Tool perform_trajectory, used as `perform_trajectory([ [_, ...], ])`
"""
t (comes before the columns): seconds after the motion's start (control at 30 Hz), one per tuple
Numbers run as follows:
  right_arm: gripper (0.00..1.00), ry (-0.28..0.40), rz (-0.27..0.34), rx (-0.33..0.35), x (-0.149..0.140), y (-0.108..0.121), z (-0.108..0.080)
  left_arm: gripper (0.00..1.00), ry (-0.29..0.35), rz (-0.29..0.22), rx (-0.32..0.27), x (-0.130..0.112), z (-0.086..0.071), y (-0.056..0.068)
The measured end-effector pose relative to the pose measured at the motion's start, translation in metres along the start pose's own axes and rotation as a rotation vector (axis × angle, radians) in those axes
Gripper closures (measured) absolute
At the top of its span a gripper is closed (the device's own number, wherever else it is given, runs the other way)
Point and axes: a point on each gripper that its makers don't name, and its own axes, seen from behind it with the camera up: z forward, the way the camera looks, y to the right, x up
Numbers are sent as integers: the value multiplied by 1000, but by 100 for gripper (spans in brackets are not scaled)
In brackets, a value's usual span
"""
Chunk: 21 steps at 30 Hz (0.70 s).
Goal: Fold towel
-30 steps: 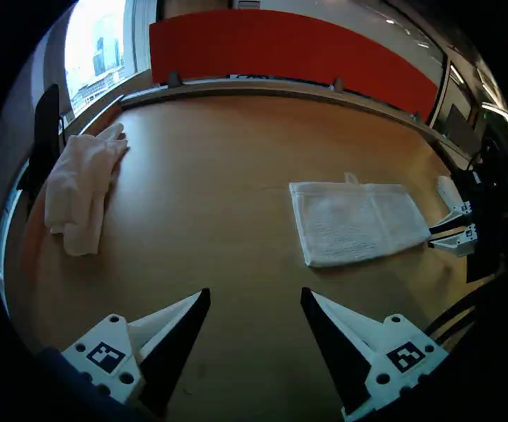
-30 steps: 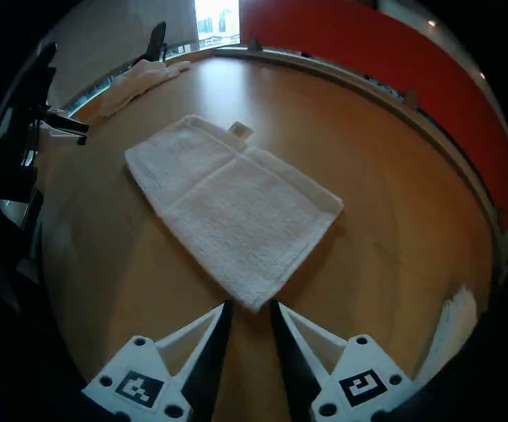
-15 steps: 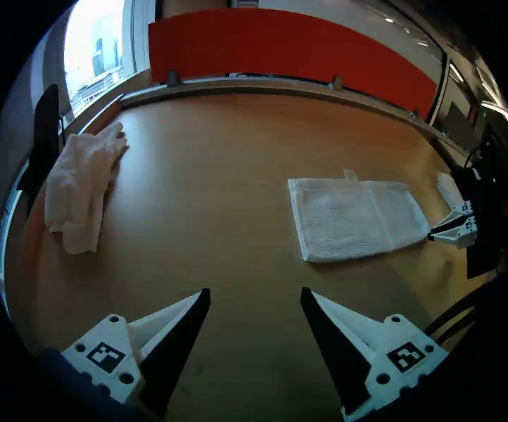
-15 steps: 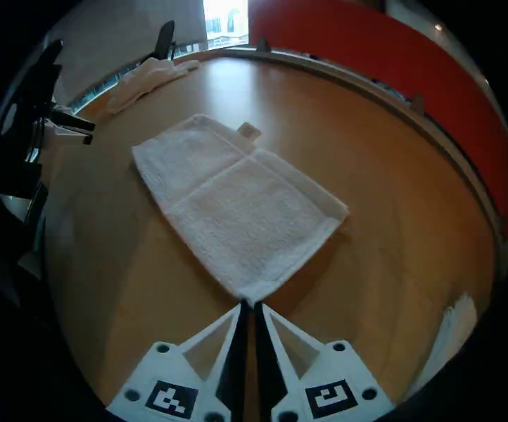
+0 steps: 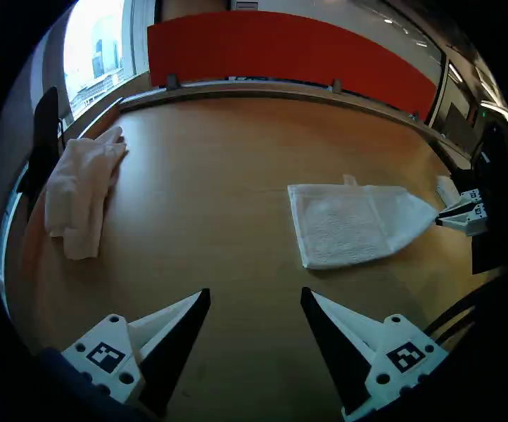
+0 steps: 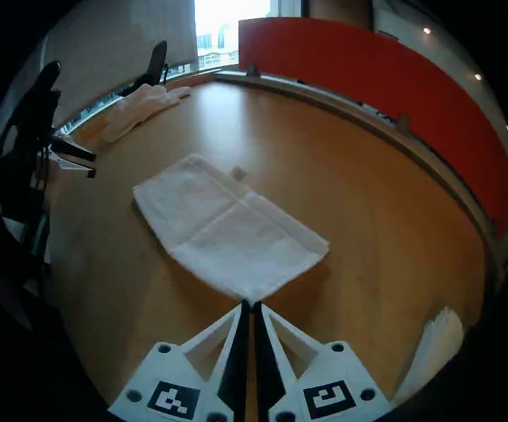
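A white folded towel [image 5: 349, 225] lies on the wooden table [image 5: 205, 183], right of centre in the left gripper view. My right gripper [image 6: 250, 306] is shut on the towel's [image 6: 229, 232] near corner, and that corner is raised off the table. From the left gripper view the right gripper [image 5: 458, 214] sits at the towel's right tip. My left gripper [image 5: 254, 292] hangs open above bare table in front of the towel, nothing between its fingers. In the right gripper view the left gripper [image 6: 71, 155] is at the far left, apart from the towel.
A crumpled pile of white cloth [image 5: 78, 186] lies at the table's left edge, by the window [image 6: 138, 105]. A red partition [image 5: 289, 49] runs along the far edge. More white cloth [image 6: 430, 344] lies at the near right edge.
The right gripper went from open to shut on the towel's near corner, then lifted that corner. The left gripper has stayed open in place.
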Motion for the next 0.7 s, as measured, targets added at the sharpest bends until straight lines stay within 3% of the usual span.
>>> perform_trajectory([
  [0.37, 96, 66, -39, -44, 39, 12, -28, 5, 11, 5, 4, 7, -1, -2],
  [0.7, 96, 75, -75, -76, 50, 26, -52, 4, 16, 3, 5, 10, -1, -4],
])
